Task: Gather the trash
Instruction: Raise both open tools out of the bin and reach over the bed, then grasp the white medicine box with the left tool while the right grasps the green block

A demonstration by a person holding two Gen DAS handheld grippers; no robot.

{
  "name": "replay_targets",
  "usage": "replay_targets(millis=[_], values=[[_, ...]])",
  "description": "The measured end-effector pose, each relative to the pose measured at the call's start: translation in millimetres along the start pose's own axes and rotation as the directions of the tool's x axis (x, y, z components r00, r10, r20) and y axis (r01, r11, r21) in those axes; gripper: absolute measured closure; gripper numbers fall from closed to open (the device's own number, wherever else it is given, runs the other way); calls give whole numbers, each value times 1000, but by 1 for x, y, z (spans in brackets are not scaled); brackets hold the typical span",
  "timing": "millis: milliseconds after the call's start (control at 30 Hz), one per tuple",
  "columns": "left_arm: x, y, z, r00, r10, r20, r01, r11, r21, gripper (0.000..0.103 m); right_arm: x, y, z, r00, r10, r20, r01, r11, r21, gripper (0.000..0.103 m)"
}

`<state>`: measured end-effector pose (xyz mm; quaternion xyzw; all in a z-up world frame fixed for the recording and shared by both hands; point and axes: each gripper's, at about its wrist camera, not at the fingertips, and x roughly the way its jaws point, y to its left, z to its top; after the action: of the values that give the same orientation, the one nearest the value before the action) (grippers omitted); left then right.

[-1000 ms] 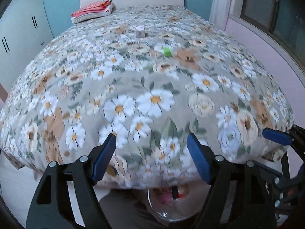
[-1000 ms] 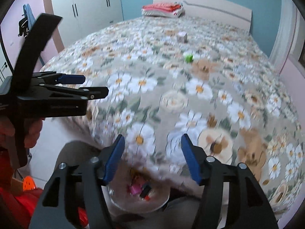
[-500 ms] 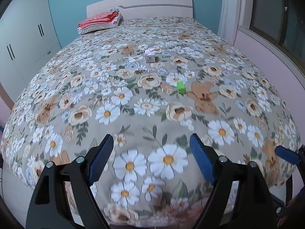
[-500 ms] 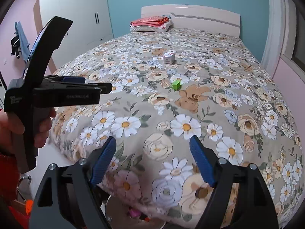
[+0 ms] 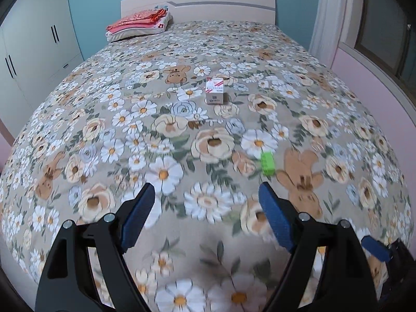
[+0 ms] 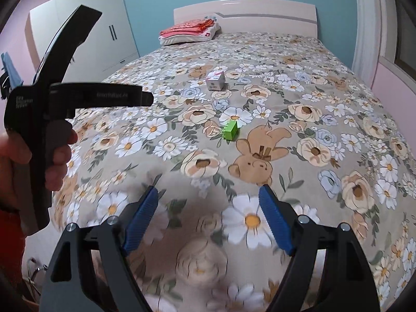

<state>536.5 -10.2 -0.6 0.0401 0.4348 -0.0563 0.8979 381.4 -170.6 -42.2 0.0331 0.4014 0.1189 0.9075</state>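
I've got my left gripper (image 5: pixel 205 208) and right gripper (image 6: pixel 208 208) both over the near end of the floral bedspread (image 5: pixel 130 119). Jaws on each just opened wider, now spread, nothing between them. Green block (image 5: pixel 267 163) lies just past the left one's right finger. White carton (image 5: pixel 214 90) farther up mid-bed. Folded red cloth on pillow (image 5: pixel 140 24) at headboard.

The bed (image 5: pixel 104 130) wears matt floral cloth. A small box (image 5: pixel 214 91) looks like smooth printed card, the green block (image 5: pixel 267 163) moulded plastic. Glossy headboard (image 5: pixel 221 2). Fingers (image 5: pixel 137 217) carry ribbed blue pads.
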Motion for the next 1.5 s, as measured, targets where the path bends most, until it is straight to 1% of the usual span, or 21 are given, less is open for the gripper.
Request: replay_targets(millis=[167,400,567,667,800,900,1033,1100,1200,1300,1333,1367,1400,1433,1467,1500], values=[[41,5,29,1000,6,-18,-7,1000,-26,22,37,-10,16,1000,3,-20,-2,999,39,21],[104,4,62,999,14,-45,-16,999,-38,22,97,-27,38,998,-18,-66,24,995,101,21],[145,1,84,998,3,-65,-6,999,-41,22,129,-33,47,996,-26,-90,37,992,120,21],[171,-1,102,998,-16,-67,11,998,-65,22,147,-38,53,994,-25,-102,39,990,138,21],[199,-3,121,998,-13,-60,8,996,-84,22,168,-42,59,993,-16,-115,34,987,157,21],[223,-5,138,998,28,-49,-31,997,-75,22,181,-43,63,993,-14,-120,34,985,167,21],[250,-5,155,998,52,-41,-55,996,-77,22,193,-45,67,993,-9,-121,30,984,174,22],[264,-3,162,998,56,-38,-59,994,-88,22,198,-42,68,993,-12,-115,30,987,156,25],[283,-2,168,998,37,-56,-42,994,-102,22,204,-43,71,994,-17,-104,33,988,151,29],[298,0,172,998,31,-53,-37,992,-117,22,210,-45,72,994,-38,-98,51,989,142,38],[300,0,172,998,37,-52,-42,992,-118,24,210,-45,71,995,-43,-95,56,989,140,43],[303,1,172,998,37,-52,-43,992,-121,33,211,-45,71,994,-48,-93,61,989,138,49],[307,1,173,998,25,-59,-32,992,-122,52,212,-47,71,995,-51,-90,64,988,138,52],[310,1,173,998,18,-64,-26,992,-122,60,212,-49,71,995,-51,-86,63,988,142,61],[311,2,173,998,15,-66,-23,992,-122,59,212,-51,71,995,-48,-83,60,987,148,74],[311,2,172,998,13,-60,-20,993,-120,59,212,-52,71,996,-42,-82,54,987,152,79]])
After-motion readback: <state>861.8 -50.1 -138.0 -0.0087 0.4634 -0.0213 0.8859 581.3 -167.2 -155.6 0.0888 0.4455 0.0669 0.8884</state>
